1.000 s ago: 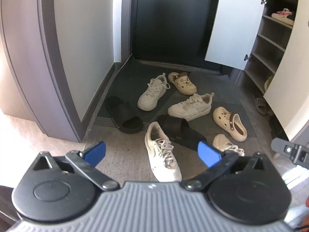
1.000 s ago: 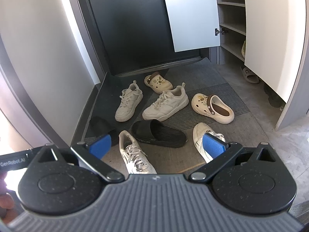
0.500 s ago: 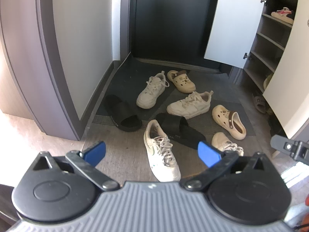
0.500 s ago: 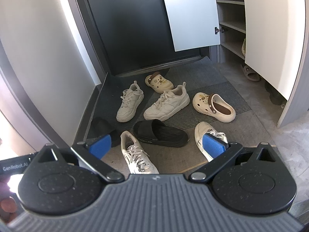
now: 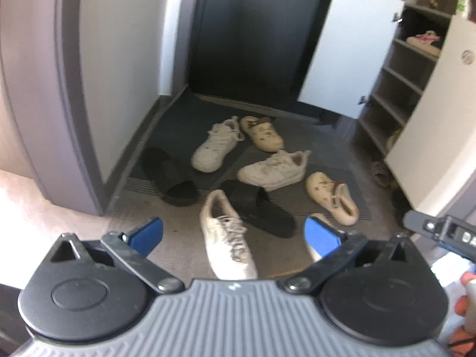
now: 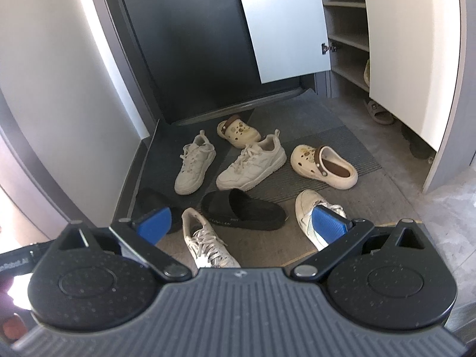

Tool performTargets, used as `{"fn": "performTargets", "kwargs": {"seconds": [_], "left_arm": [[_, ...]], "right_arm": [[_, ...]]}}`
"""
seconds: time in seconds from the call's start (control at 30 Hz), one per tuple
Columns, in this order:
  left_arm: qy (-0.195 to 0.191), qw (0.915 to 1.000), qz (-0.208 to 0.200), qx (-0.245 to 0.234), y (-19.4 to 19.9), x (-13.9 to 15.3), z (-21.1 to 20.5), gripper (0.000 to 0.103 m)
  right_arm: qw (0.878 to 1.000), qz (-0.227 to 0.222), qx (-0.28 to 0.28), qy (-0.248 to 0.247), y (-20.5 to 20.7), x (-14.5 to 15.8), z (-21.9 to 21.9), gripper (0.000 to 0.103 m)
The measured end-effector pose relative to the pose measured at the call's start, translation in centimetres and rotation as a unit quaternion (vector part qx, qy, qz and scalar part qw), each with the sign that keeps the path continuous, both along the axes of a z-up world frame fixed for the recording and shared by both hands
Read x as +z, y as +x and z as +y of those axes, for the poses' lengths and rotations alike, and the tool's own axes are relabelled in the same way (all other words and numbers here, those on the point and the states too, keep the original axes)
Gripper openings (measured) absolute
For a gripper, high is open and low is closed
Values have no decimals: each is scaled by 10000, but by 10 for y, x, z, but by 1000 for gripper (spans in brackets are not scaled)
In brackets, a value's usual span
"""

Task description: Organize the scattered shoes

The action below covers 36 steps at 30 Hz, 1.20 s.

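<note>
Several shoes lie scattered on the entry mat. A white sneaker (image 5: 226, 235) (image 6: 208, 242) lies nearest, between my left gripper's fingers in that view. Behind it lie a black slide (image 5: 258, 211) (image 6: 242, 209), another black slide (image 5: 169, 175) (image 6: 151, 200), two white sneakers (image 5: 215, 145) (image 5: 273, 169) and two cream clogs (image 5: 261, 134) (image 5: 331, 197). A further white sneaker (image 6: 309, 211) sits behind my right gripper's right finger. My left gripper (image 5: 233, 235) is open and empty above the floor. My right gripper (image 6: 242, 223) is open and empty.
An open shoe cabinet (image 5: 395, 89) (image 6: 345, 29) with shelves stands at the right, its white doors (image 5: 345, 50) (image 6: 416, 44) swung out. A shoe (image 5: 424, 40) sits on an upper shelf. A sandal (image 6: 379, 113) lies under the cabinet. A dark door (image 6: 184, 35) is behind.
Both grippers have drawn slightly back and up from the shoes; the left view is now blurred with motion. Both stay open and empty. No shoe has moved.
</note>
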State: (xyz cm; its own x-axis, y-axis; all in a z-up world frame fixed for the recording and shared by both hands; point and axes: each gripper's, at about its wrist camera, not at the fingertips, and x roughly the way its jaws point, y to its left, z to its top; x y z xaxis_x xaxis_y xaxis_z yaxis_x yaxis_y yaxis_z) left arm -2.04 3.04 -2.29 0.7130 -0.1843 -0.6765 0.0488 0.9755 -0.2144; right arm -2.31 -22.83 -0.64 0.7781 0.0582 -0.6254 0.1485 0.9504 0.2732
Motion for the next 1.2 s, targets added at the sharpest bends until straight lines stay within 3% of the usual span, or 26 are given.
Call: {"fn": "performTargets", "kwargs": {"seconds": [0.23,0.33,0.53,0.7,0.9,1.1,1.2], "left_arm": [[-440,9985,-334,-11,-11,-15,-2,103],[-327,9990,-279,111,-8,-27,-14,103],[115,9989,363,286,25,-59,-45,103],[334,9962,525,603,77,-114,-68,103],[398,9906,988,859,144,-200,-76,101],[459,9839,1259,1181,198,-264,-63,98],[579,9806,1376,1267,218,-290,-54,98]], "right_arm": [[9983,-493,-113,300,-14,17,-12,103],[9959,-744,-165,485,-19,25,-18,103],[9902,-1162,-233,734,-27,39,-26,103],[9845,-1434,-361,945,-32,47,-44,103],[9809,-1342,-346,1364,-39,43,-62,103],[9870,-1294,-138,945,-43,40,-57,103],[9889,-1106,-30,997,-35,34,-59,103]]}}
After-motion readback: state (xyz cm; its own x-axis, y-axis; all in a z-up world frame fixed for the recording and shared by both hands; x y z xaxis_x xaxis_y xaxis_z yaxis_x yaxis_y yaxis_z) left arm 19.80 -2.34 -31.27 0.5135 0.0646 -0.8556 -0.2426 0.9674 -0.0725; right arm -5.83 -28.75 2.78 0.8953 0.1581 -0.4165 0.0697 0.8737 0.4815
